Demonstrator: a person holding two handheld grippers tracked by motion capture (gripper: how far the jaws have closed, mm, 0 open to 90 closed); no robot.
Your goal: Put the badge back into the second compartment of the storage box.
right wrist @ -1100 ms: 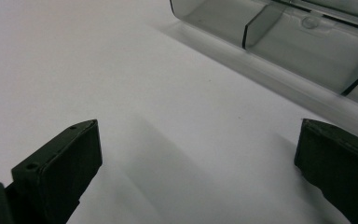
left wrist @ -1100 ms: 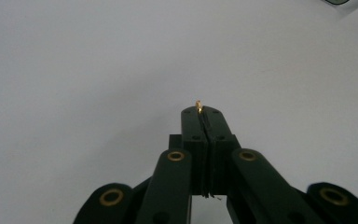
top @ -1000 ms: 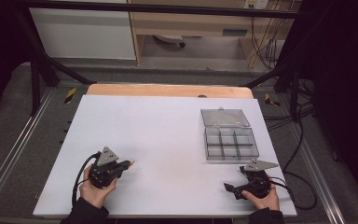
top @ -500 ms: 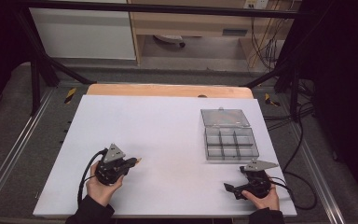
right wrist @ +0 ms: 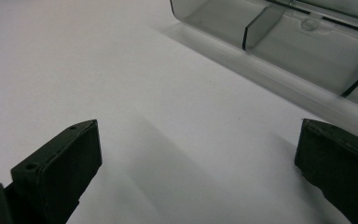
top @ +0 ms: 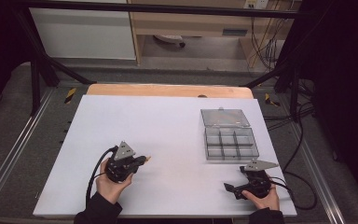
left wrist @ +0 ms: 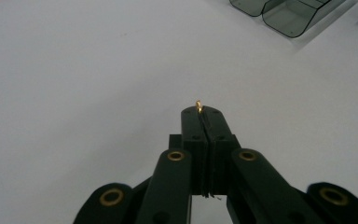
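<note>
Left gripper: jaws clenched on a small brass ring, which protrudes just past the tips, above the white table. The left hand holds it level, tips toward the compartment box, well apart. Right gripper: jaws released, nothing between; box just ahead; right hand rests low at the table edge.

- No lettering, label, brand or number is showing legibly anywhere in these views.
- A small plate on the wooden shelf behind the table is staying too blurred to read.
- The clear compartment box is carrying no readable marking.
</note>
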